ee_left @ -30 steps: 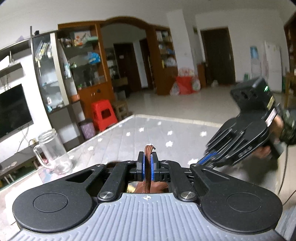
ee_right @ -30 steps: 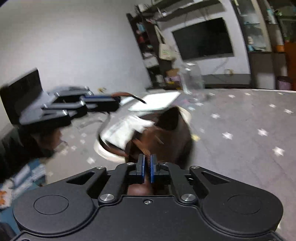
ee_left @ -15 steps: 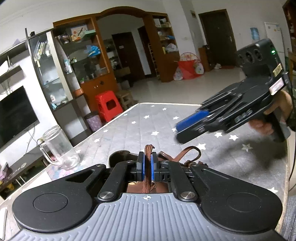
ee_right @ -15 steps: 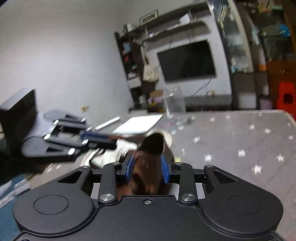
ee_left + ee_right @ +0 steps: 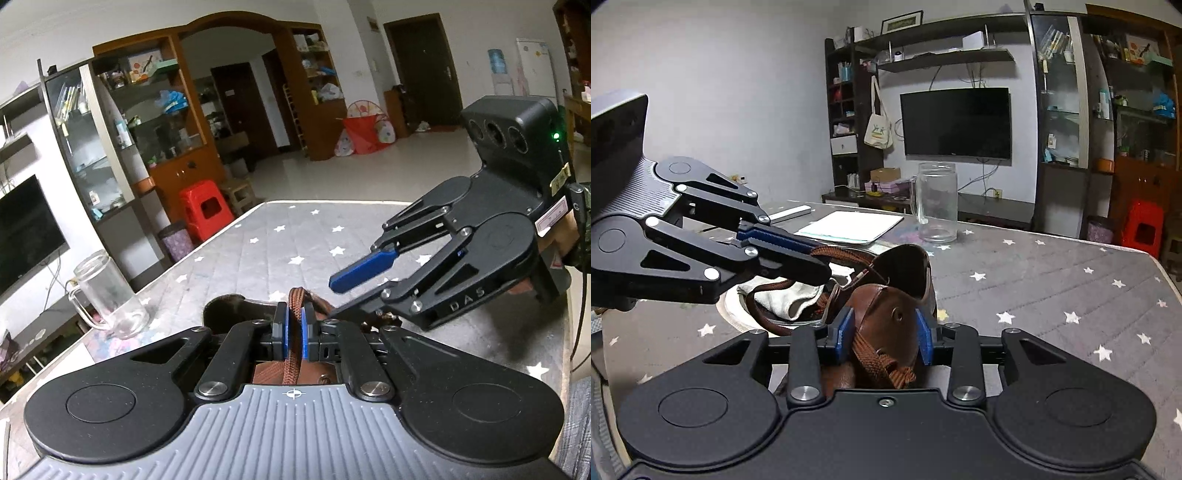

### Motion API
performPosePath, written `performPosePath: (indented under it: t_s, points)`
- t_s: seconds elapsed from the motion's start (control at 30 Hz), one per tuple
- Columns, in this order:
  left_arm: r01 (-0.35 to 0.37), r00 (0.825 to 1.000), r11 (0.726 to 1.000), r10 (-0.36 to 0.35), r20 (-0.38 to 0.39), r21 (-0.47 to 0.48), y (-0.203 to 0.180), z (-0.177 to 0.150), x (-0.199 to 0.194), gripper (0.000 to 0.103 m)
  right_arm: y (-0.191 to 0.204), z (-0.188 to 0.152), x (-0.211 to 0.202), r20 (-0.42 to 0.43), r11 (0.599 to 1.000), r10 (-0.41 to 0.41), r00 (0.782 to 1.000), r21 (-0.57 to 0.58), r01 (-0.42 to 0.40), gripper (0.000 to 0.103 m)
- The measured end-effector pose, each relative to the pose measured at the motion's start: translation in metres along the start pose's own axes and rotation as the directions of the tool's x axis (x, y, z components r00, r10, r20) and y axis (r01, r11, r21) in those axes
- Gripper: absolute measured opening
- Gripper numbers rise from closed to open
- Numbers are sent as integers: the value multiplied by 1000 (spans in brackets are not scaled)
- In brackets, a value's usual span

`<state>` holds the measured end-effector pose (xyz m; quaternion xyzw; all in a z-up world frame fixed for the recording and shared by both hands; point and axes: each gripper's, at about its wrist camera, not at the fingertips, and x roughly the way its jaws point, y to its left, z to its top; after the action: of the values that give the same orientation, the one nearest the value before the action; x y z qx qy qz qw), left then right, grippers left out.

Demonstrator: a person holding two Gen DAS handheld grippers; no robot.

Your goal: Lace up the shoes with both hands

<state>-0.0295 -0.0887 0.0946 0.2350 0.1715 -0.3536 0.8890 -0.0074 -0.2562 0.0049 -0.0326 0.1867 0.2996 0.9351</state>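
A brown leather shoe (image 5: 890, 295) stands on the star-patterned table, heel opening toward the TV. My left gripper (image 5: 294, 332) is shut on a loop of the brown shoelace (image 5: 295, 299), held above the shoe; it also shows in the right wrist view (image 5: 812, 258), lace trailing from its tips. My right gripper (image 5: 884, 338) is open, its blue pads either side of the shoe's upper, with a lace end (image 5: 886, 363) lying between them. In the left wrist view the right gripper (image 5: 351, 291) hovers open just right of the lace.
A clear glass mug (image 5: 936, 203) (image 5: 109, 291) stands at the table's edge. White papers (image 5: 855, 227) lie beyond the shoe. A white cloth (image 5: 783, 295) lies on a round plate (image 5: 735, 314) left of the shoe. A red stool (image 5: 205, 208) stands on the floor.
My right gripper has let go of the lace, opened, and come down around the shoe's upper. My left gripper still holds its lace and tilted slightly down.
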Motion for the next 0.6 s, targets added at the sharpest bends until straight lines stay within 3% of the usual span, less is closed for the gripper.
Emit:
performPosePath:
  t_s: [0.27, 0.37, 0.43, 0.6]
  points:
    - [34, 999, 999, -33, -17, 34, -4, 2, 11, 7, -7, -2, -9, 30, 997, -38, 999, 65, 36, 37]
    - [24, 1000, 999, -24, -13, 33, -4, -1, 15, 7, -17, -7, -16, 23, 988, -110, 994, 114, 106, 37]
    - [15, 1000, 1000, -15, -8, 26, -1, -1, 15, 7, -28, -9, -19, 21, 980, -75, 997, 186, 70, 37]
    - [-6, 1000, 1000, 6, -11, -1, 5, -6, 11, 7, -19, -4, -15, 41, 987, -53, 998, 153, 46, 37]
